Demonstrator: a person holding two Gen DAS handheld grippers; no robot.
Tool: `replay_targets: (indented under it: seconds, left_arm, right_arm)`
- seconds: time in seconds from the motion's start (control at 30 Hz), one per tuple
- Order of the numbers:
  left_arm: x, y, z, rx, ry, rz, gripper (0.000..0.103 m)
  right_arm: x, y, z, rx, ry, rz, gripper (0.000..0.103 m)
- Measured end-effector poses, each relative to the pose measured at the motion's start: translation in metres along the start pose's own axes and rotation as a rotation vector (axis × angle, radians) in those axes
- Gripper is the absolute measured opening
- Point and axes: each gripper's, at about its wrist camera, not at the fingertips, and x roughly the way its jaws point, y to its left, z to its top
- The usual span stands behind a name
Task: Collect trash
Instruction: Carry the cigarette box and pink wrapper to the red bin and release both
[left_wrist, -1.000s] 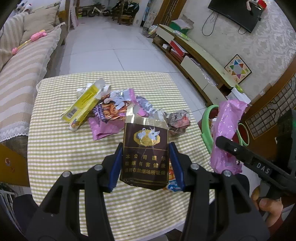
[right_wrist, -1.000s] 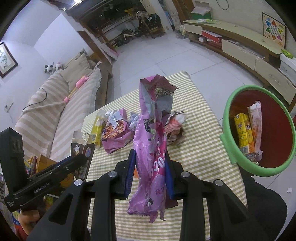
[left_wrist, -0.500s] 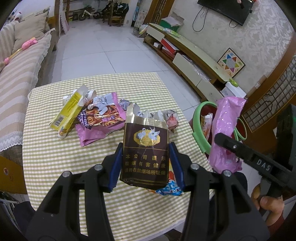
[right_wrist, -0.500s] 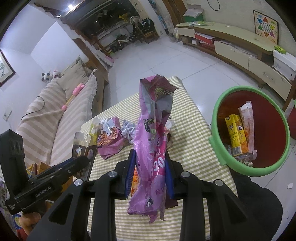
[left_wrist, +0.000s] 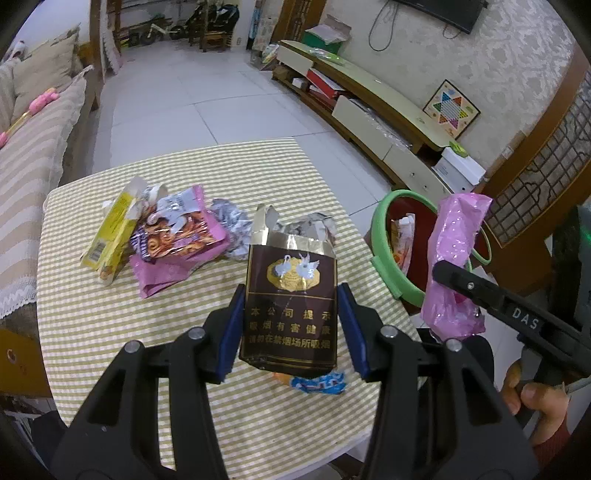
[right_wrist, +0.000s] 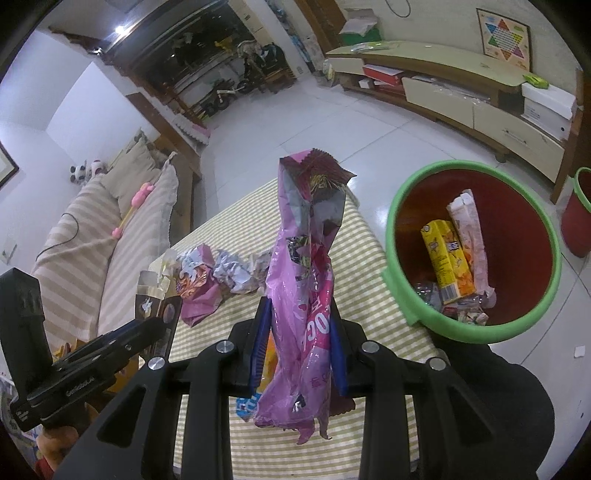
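Glossy brown cigarette pack (left_wrist: 291, 306), torn open on top, is pinched upright in the left gripper (left_wrist: 291, 332). The right gripper (right_wrist: 298, 354) is clamped on a crinkly pink plastic wrapper (right_wrist: 303, 280). Both are above the counter (left_wrist: 110, 332) with its yellow-checked cloth. More crumpled wrappers (left_wrist: 173, 240) lie far left; the round green-rimmed bin (right_wrist: 476, 334) sits right, on tiled floor (left_wrist: 192, 118).

Both grippers are matte black with blue pads (left_wrist: 229, 334) and silver screw heads. The right gripper (left_wrist: 461, 280) carries white "DAS" lettering — bare-skinned fingers (left_wrist: 537, 402) and a reddish cuff behind it.
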Motion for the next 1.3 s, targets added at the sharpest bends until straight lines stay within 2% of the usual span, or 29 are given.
replay_targets:
  seconds: [1.0, 1.3]
  left_arm:
    - [0.055, -0.089, 0.022, 0.168, 0.059, -0.068, 0.046]
    - [0.072, -0.12, 0.042, 0.167, 0.057, -0.143, 0.046]
  right_arm:
    - [-0.031, -0.104, 0.019, 0.148, -0.078, -0.119, 0.029]
    - [-0.033, -0.126, 0.032, 0.158, -0.102, -0.157, 0.029]
